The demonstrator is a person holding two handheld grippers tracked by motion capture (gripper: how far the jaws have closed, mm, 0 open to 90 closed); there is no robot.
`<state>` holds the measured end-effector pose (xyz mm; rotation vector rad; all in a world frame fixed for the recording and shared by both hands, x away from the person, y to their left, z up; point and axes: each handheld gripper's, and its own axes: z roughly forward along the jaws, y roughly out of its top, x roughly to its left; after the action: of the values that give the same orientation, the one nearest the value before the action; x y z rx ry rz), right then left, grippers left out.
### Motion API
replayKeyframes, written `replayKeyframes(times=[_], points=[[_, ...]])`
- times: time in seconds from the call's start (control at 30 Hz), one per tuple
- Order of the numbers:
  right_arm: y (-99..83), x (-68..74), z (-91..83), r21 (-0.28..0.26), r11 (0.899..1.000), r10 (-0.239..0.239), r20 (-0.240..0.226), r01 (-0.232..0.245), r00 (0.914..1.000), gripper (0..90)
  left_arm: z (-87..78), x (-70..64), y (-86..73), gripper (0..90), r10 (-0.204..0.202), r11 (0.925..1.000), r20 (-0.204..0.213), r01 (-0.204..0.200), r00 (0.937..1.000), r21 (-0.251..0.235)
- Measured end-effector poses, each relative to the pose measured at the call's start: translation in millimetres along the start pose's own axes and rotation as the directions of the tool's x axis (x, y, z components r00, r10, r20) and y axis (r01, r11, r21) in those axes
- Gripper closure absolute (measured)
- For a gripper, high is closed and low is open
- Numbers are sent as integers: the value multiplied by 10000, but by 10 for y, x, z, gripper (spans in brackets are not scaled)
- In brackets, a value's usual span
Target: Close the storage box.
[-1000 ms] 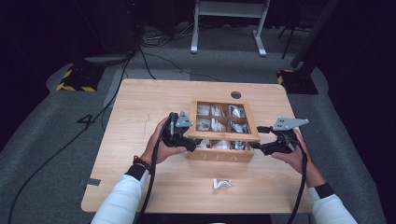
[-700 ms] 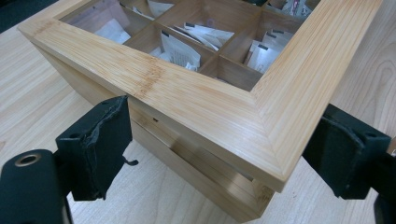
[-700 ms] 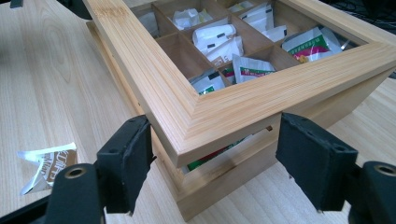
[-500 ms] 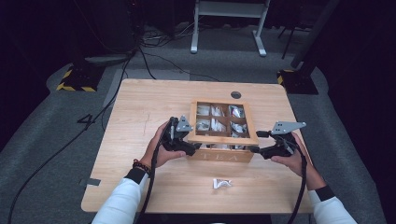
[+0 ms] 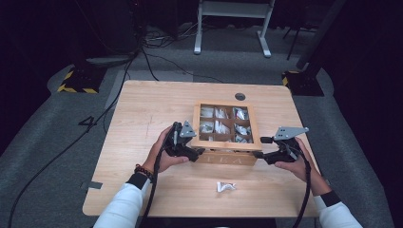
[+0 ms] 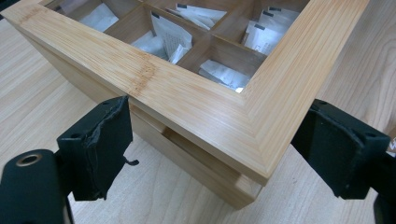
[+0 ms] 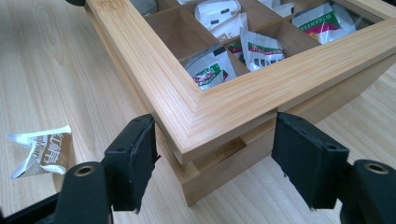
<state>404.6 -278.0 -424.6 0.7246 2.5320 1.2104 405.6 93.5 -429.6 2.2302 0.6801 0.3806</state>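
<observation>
Wooden tea box [image 5: 226, 142] sits on the table [image 5: 142, 114], front panel lettered "TEA". Left gripper [image 5: 196, 154] at the box's front-left corner, jaws wide, the lid corner between them; left pad touching or just beside the lid edge, cannot tell which. Right gripper [image 5: 259, 154] at the front-right corner, jaws wide, the corner between them, not clamped. Sachets [image 7: 212, 70] in the compartments carry green-and-red labels, text unreadable. Loose sachet [image 7: 39, 151] on the table beside the right gripper's left jaw, brown print unreadable
</observation>
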Motion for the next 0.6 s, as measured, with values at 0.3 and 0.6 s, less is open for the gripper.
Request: replayKeyframes(times=[0.3,0.6], points=[[-20,8,-32,-311,9993,193,-72,-195,9998,369,67,-45,-51,122,211,9986,-26,-210,9998,483],[-37,45,23,-149,9998,128,4,-128,9999,362,89,-80,-69,113,147,9986,-162,-138,9998,506]])
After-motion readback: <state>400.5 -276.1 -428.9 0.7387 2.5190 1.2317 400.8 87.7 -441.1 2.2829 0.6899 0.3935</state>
